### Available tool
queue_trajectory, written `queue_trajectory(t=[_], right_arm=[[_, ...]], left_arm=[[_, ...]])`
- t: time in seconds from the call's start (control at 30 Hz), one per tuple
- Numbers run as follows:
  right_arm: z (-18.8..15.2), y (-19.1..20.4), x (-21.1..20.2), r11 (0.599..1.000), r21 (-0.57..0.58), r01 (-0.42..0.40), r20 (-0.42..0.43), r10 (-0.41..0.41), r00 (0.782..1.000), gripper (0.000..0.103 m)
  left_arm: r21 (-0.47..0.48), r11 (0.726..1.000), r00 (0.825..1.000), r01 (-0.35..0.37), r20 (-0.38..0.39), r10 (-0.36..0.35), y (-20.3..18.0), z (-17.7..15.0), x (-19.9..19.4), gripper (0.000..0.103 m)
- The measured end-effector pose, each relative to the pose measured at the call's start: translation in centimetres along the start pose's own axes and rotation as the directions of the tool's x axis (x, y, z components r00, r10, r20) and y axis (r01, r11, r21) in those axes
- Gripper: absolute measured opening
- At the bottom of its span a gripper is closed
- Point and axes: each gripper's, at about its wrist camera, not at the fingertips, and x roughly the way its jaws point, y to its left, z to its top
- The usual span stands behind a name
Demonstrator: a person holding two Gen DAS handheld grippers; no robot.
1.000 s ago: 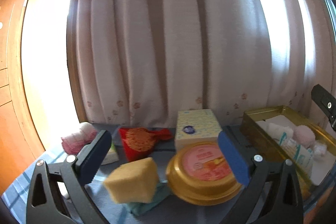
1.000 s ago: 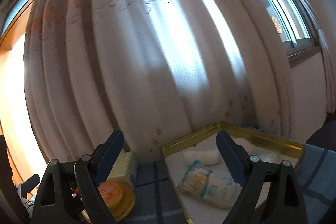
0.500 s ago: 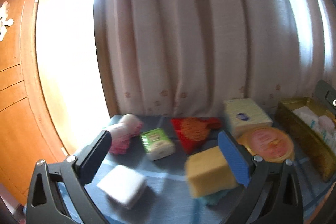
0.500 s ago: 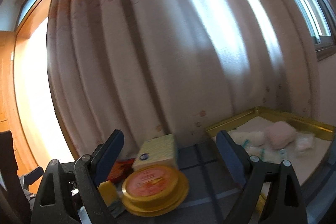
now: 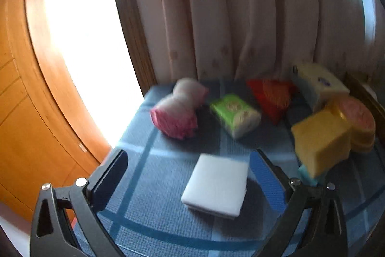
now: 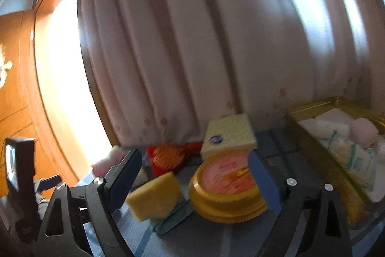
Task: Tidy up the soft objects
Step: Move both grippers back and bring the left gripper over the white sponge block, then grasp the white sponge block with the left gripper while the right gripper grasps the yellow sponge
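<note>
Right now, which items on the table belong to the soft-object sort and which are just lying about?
Job:
white pad
yellow sponge
pink and white yarn bundle
green tissue pack
gold tray, already holding soft items

Lying about:
round gold tin
pale yellow box
curtain

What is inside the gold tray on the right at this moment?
The gold tray holds a pale pink puff, a white packet with teal print and other white soft items on a white lining. Anything beneath them, and the tray's near end, stays hidden.
</note>
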Motion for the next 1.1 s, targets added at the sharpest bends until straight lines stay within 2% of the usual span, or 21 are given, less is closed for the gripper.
queue_trajectory(t=[0.23,0.4,0.47,0.53,0.57,0.63,0.7,0.73,0.83,0.9,0.97,1.1], right_arm=[[-0.5,1.8,0.1,0.996,-0.078,-0.035,-0.027,0.033,0.999,0.091],[-0.5,2.1,0.9,0.994,-0.105,-0.037,-0.058,0.031,0.998,0.091],[-0.5,2.2,1.1,0.993,-0.110,-0.041,-0.070,0.034,0.997,0.091],[-0.6,2.3,1.3,0.992,-0.115,-0.045,-0.079,0.036,0.996,0.091],[-0.6,2.4,1.3,0.992,-0.118,-0.046,-0.083,0.036,0.996,0.091],[-0.6,2.6,1.5,0.990,-0.129,-0.050,-0.096,0.038,0.995,0.091],[-0.6,3.0,1.9,0.988,-0.144,-0.057,-0.118,0.040,0.992,0.091],[-0.6,3.1,2.1,0.987,-0.149,-0.058,-0.127,0.039,0.991,0.091],[-0.7,3.4,2.5,0.984,-0.164,-0.065,-0.153,0.040,0.987,0.091],[-0.7,3.4,2.7,0.984,-0.163,-0.070,-0.166,0.042,0.985,0.091],[-0.8,3.3,3.0,0.985,-0.157,-0.071,-0.179,0.042,0.983,0.091],[-0.9,3.7,3.5,0.982,-0.166,-0.092,-0.210,0.056,0.976,0.091]], left_arm=[[0.048,0.999,0.990,0.016,-0.138,-0.009,-1.2,0.0,2.8,0.102],[0.029,0.999,0.982,0.035,-0.187,-0.029,-0.7,-0.2,3.8,0.100],[0.013,0.997,0.978,0.074,-0.196,-0.070,-0.5,-0.2,4.0,0.093],[0.002,0.992,0.972,0.123,-0.200,-0.120,-0.4,-0.2,4.0,0.078],[-0.002,0.990,0.970,0.141,-0.202,-0.138,-0.5,-0.2,4.1,0.074],[-0.021,0.981,0.959,0.193,-0.208,-0.193,-0.6,-0.2,4.1,0.056],[-0.035,0.980,0.957,0.197,-0.209,-0.200,-0.7,-0.3,3.9,0.055],[-0.042,0.979,0.958,0.201,-0.201,-0.205,-0.7,-0.3,3.7,0.054],[-0.071,0.986,0.975,0.148,-0.156,-0.157,0.3,-0.3,2.9,0.054],[-0.101,0.988,0.986,0.120,-0.105,-0.131,1.0,-0.3,2.2,0.054],[-0.148,0.987,0.997,0.067,-0.027,-0.071,1.8,-0.5,0.7,0.054],[-0.231,0.972,0.995,-0.034,0.086,0.055,3.2,-0.9,-1.8,0.054]])
